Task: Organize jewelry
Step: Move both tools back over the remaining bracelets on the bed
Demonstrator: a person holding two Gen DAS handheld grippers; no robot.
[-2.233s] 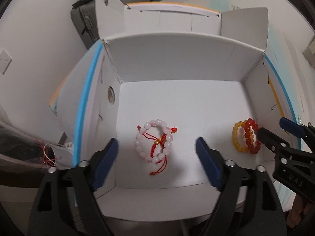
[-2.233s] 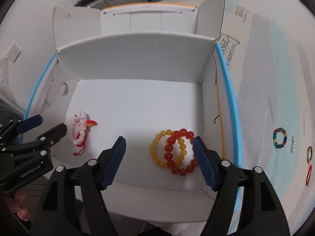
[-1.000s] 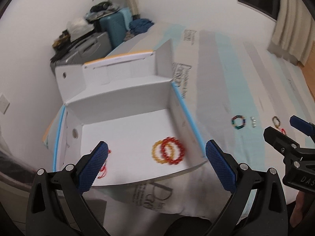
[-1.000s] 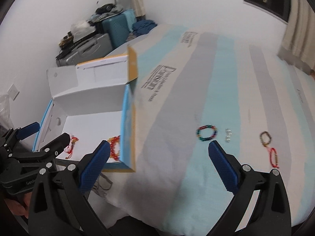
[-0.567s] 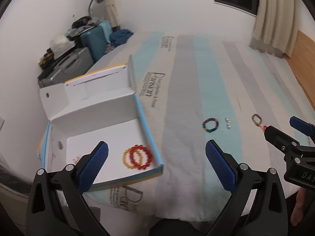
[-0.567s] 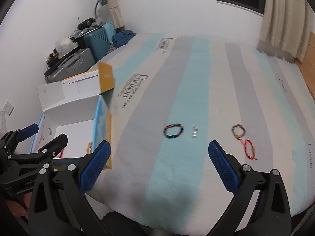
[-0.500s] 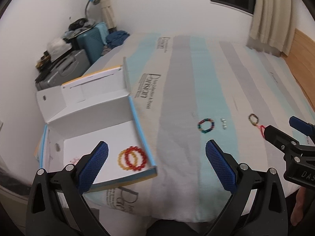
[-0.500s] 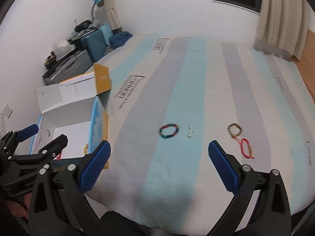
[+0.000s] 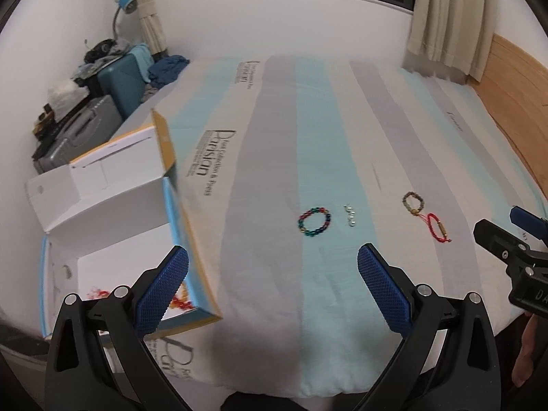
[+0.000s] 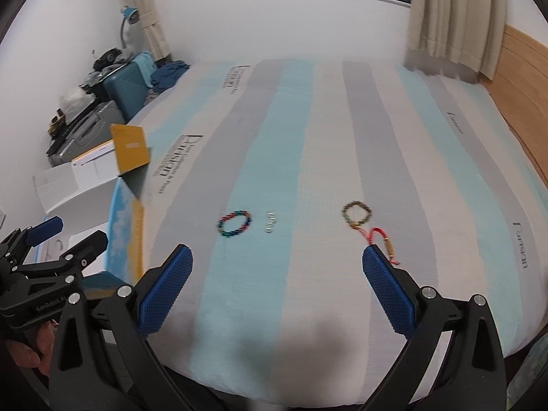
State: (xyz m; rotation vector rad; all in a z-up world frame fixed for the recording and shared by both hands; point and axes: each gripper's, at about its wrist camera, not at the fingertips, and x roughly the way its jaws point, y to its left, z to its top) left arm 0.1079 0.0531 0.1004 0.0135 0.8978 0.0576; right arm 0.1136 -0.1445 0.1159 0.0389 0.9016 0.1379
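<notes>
Loose jewelry lies on the striped bedspread: a multicolour bead bracelet, small silver rings, a brown bead bracelet and a red cord bracelet. My left gripper is open, held above the bed short of the multicolour bracelet. My right gripper is open too, its right fingertip close to the red cord. The white box at the left holds red and orange bracelets, mostly hidden behind my left finger.
Suitcases and clothes pile up beside the bed at the far left, under a blue lamp. A wooden headboard runs along the right. Curtains hang at the back. A hand grips the left tool.
Both grippers have pulled back out of the box and swung right, over the bed. The loose bracelets and rings are now in front of them. Both stay open and hold nothing.
</notes>
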